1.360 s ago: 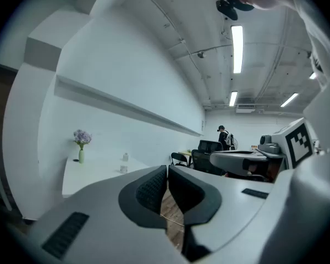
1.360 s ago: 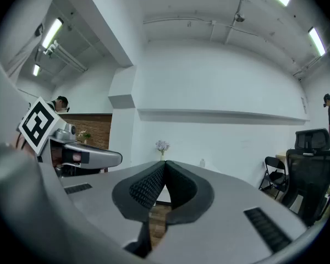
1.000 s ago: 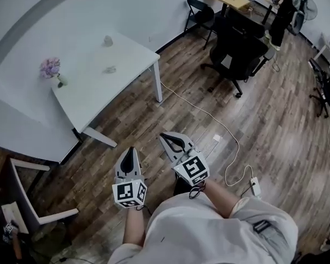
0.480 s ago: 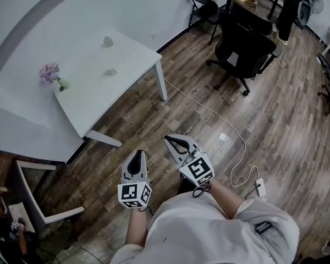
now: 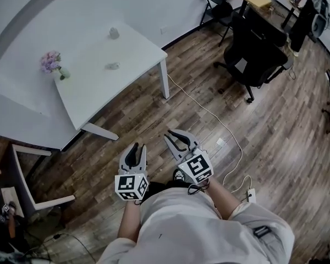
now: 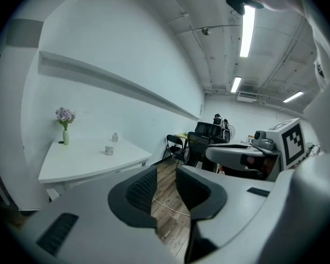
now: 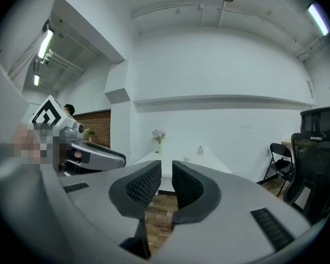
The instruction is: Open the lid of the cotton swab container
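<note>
Closest in, at the person's waist above the wood floor (image 5: pixel 264 136), the left tongs (image 5: pixel 135 147) and right tongs (image 5: pixel 175 136) each stand slightly parted and opening, with nothing between their jaws. Farther off, the white bench (image 5: pixel 99 89) carries a low pot (image 5: pixel 112 66) and a little jar (image 5: pixel 114 33), well apart from both tongs; one is probably the cotton swab container, but they are too small to tell which. The risks I judge: the white cable (image 5: pixel 209 114) trailing beside the way there could catch a foot, and a light container may skid or tip if its lid is pulled unsteadied.
</note>
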`<state>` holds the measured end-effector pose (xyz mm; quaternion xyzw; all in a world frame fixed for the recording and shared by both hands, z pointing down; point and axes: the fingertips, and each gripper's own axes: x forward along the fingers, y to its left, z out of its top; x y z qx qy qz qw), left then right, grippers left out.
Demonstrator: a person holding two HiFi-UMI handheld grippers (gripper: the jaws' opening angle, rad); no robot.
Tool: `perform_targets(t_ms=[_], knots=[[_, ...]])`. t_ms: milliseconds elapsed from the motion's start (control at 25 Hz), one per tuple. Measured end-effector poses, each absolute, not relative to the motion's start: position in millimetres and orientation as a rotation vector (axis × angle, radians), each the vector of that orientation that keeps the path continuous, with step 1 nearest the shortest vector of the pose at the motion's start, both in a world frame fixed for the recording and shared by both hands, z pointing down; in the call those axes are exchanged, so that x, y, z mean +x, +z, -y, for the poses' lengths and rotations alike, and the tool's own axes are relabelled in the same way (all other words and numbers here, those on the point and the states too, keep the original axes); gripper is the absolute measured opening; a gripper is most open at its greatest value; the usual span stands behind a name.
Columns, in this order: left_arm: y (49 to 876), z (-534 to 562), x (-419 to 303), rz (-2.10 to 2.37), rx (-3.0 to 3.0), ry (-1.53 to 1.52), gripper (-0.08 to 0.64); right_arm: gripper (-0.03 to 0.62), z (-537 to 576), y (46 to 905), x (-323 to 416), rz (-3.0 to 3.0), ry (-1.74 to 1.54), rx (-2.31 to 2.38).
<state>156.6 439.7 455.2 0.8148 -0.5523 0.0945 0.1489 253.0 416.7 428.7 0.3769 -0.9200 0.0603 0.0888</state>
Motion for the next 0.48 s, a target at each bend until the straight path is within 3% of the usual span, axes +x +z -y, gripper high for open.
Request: perform_targets(t_ms=[480], knots=[[485.5,-365.8,135.0,1.54,2.288,0.283,0.109,0.069,-356.2,458.9,236.4,2.658,0.229,1.109]])
